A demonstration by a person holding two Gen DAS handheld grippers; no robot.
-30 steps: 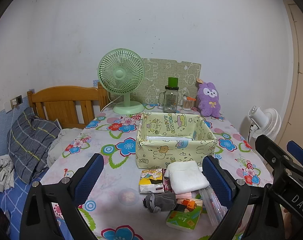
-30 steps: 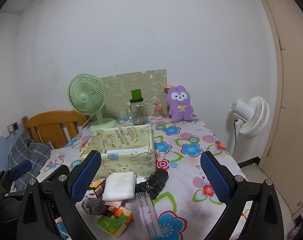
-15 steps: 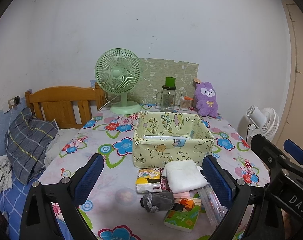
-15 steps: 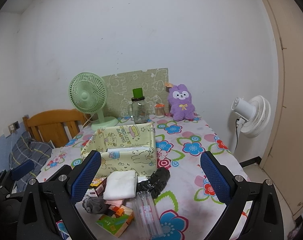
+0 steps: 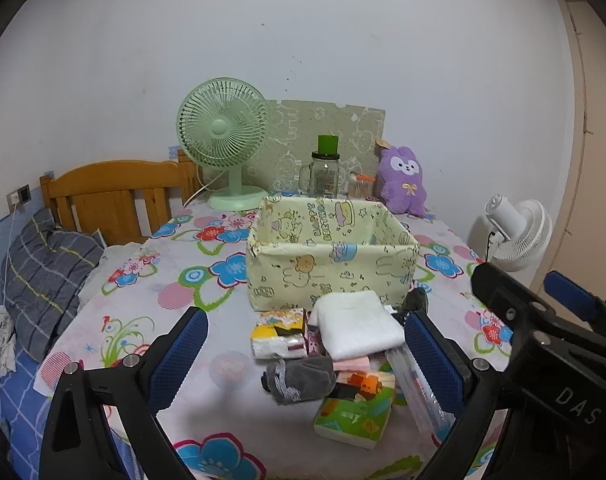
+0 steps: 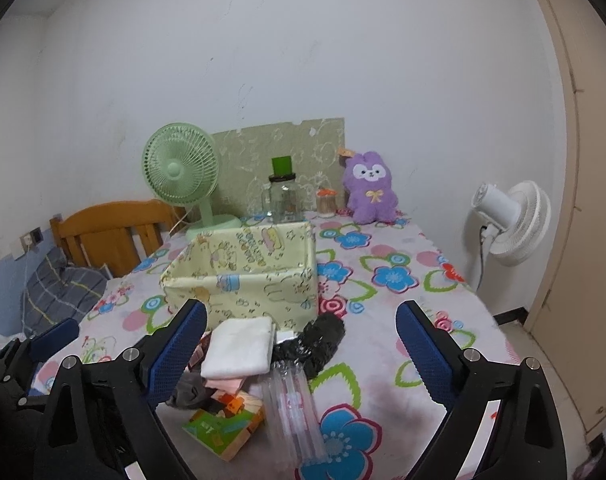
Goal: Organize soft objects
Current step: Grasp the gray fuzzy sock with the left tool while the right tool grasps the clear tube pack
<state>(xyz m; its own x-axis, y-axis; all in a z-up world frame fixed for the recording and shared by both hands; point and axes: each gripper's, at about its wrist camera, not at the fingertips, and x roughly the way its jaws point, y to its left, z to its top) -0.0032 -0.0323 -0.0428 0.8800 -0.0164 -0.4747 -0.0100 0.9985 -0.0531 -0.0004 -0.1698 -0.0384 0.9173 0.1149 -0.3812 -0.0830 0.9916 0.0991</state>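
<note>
1. My right gripper hangs above the near end of the floral tablecloth, jaws spread wide with nothing between them.
2. Below it I see a folded white cloth lying on top of a small pile, just in front of the yellow fabric bin.
3. A black crumpled item touches the cloth's right side; a grey sock sits at the pile's left.
4. A clear plastic pack and a green box lie nearest me.
5. The left gripper shows at the left edge.
</note>
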